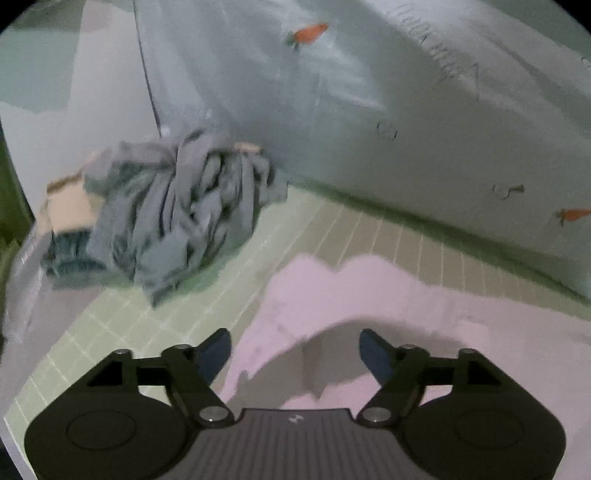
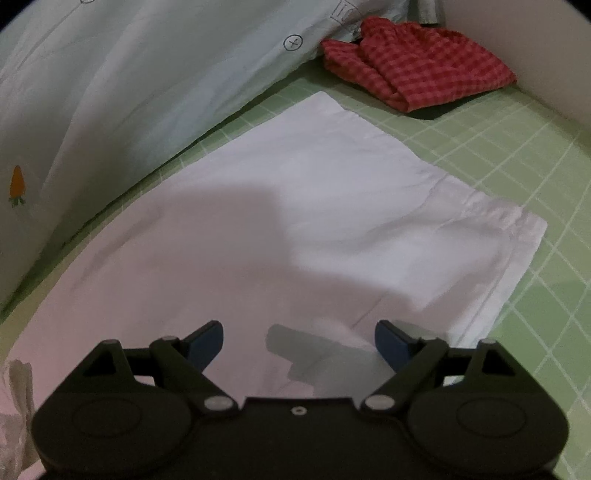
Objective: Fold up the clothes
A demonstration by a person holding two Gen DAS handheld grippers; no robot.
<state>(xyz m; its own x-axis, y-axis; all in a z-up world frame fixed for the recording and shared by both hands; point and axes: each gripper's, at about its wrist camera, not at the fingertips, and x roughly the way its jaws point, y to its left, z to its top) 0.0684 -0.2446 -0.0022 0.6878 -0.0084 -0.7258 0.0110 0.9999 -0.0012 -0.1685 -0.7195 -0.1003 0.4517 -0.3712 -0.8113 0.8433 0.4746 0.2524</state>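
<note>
On green grid mat (image 2: 535, 155), white garment (image 2: 295, 221) flat, carrot-print bedding (image 2: 110, 92) beside.

The pale bedding (image 2: 129, 85) bears a circled plus or cross sign (image 2: 293, 43) in the right wrist view, just beside the red checked cloth (image 2: 417, 70). A line of dark lettering (image 1: 428, 40) runs across the same bedding in the left wrist view, too blurred to read. The left gripper (image 1: 294, 349) body carries a small white logo (image 1: 296, 418), unreadable

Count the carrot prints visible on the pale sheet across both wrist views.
3. Left view: upper carrot and lower-right carrot. Right view: left-edge carrot, possibly one of those again. Folds may hide more.
</note>
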